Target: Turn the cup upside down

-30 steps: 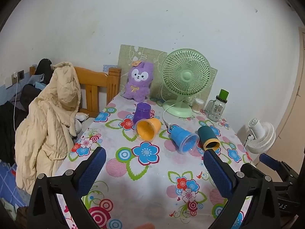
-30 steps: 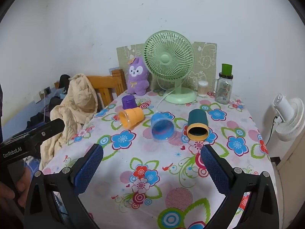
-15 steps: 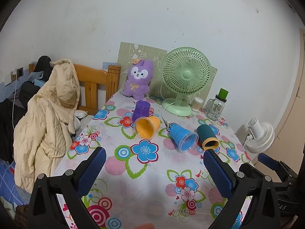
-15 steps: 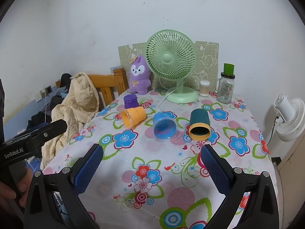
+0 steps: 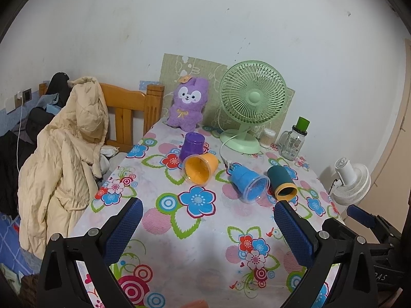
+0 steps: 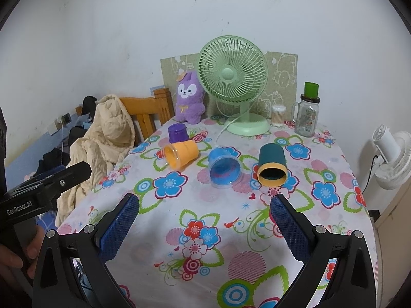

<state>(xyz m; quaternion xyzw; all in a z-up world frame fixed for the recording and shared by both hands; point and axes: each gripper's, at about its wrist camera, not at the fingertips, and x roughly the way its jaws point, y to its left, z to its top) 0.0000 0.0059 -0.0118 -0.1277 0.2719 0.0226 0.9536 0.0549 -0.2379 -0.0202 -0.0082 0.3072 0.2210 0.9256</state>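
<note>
Three cups lie on their sides on the flowered tablecloth (image 5: 179,243): an orange cup (image 5: 200,168) (image 6: 181,154), a blue cup (image 5: 249,183) (image 6: 224,168) and a dark teal cup with a yellow rim (image 5: 281,182) (image 6: 272,165), mouths toward me. A purple cup (image 5: 192,146) (image 6: 177,133) stands upside down behind the orange one. My left gripper (image 5: 205,205) is open and empty, short of the cups. My right gripper (image 6: 204,200) is open and empty, just short of the blue and teal cups.
A green desk fan (image 5: 250,107), a purple plush toy (image 5: 187,107), a glass jar with a green lid (image 5: 294,141) and a cotton swab tub (image 6: 278,115) stand at the back. A wooden chair with a beige coat (image 5: 66,154) is left; a white fan (image 6: 390,159) is right.
Both grippers have moved forward a little toward the cups, which look slightly larger. The cups have not moved. Both grippers stay open.
</note>
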